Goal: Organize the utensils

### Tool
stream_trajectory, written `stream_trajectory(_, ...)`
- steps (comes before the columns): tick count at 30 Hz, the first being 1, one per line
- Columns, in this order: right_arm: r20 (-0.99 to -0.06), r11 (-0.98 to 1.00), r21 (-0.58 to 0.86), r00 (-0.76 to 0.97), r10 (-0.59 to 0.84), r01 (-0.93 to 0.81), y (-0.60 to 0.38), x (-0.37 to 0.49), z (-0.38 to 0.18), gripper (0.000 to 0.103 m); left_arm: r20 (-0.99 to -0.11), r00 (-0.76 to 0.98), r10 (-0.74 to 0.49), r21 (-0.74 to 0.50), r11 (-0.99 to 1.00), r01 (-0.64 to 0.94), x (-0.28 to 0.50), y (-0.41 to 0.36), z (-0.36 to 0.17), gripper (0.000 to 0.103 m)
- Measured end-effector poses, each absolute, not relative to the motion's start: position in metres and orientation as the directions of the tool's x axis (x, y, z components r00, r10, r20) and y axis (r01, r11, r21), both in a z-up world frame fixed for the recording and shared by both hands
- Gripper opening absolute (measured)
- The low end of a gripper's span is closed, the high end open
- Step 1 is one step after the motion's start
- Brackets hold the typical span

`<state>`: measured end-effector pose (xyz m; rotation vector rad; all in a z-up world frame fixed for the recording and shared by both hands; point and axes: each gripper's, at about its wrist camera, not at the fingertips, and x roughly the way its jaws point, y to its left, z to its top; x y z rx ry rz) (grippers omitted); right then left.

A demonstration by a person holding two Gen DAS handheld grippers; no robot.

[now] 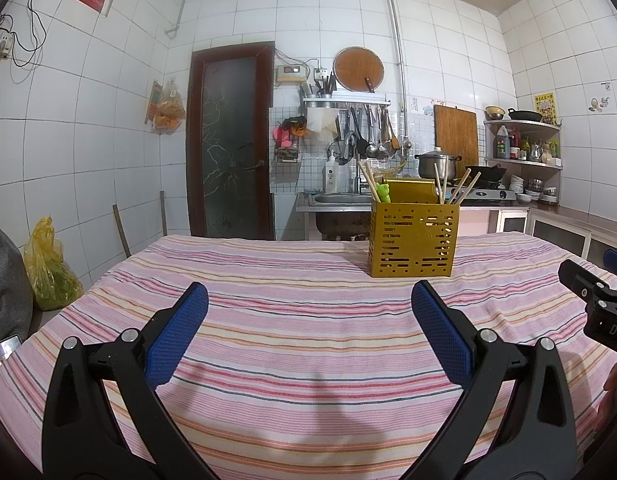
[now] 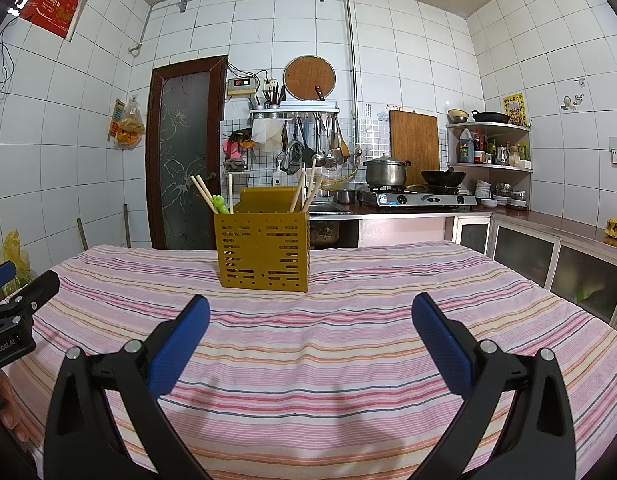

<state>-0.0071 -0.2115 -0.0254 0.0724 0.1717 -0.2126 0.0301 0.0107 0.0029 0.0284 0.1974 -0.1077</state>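
White lettering reading "GenRobot.AI" shows on the black body of the left gripper (image 2: 12,308) at nine o'clock in the right wrist view; the letters "DA" are legible on the right gripper (image 1: 588,292) at three o'clock in the left wrist view. Writing on the red box high on the tiled wall is too small to read.

The mustard-yellow perforated plastic utensil holder (image 1: 413,239) stands upright on the desk covered by a pink striped woven cloth (image 1: 292,320), at about one o'clock from the left gripper (image 1: 308,334) and about eleven o'clock from the right gripper (image 2: 310,338), well apart from both. It is a square box with rows of slot-shaped and round holes in its walls. Several pale wooden chopsticks (image 1: 442,184) stick out of its top, long axes near vertical, fanning toward eleven and one o'clock. A small green frog-shaped plastic utensil top (image 1: 383,193) peeks out at the holder's left front corner.

Both grippers are released, their jaws spread wide and holding nothing. The fingers (image 1: 180,332) carry blue, finely cross-hatched rubbery pads on smooth black arms with silver pivot pins. The cloth between them is softly wrinkled.
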Motion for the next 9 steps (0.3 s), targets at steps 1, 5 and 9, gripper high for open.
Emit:
stream_trajectory(1,-0.177,0.975,0.053,0.963,-0.204,0.216,-0.2121,-0.0073,-0.0255,0.099,-0.198,0.975,-0.105,0.016,0.994,0.110,0.0303,0.0108,0.0030,0.098)
stream_trajectory(5,-0.177,0.975,0.052,0.963,-0.204,0.216,-0.2116,-0.0072,-0.0256,0.099,-0.196,0.974,-0.113,0.010,0.993,0.117,0.0281,0.0091,0.0067,0.098)
stream_trajectory(9,-0.177,0.975,0.053,0.963,-0.204,0.216,-0.2119,-0.0073,-0.0258,0.099,-0.195,0.974,-0.114,0.012,0.993,0.118,0.0275,0.0086,0.0083,0.098)
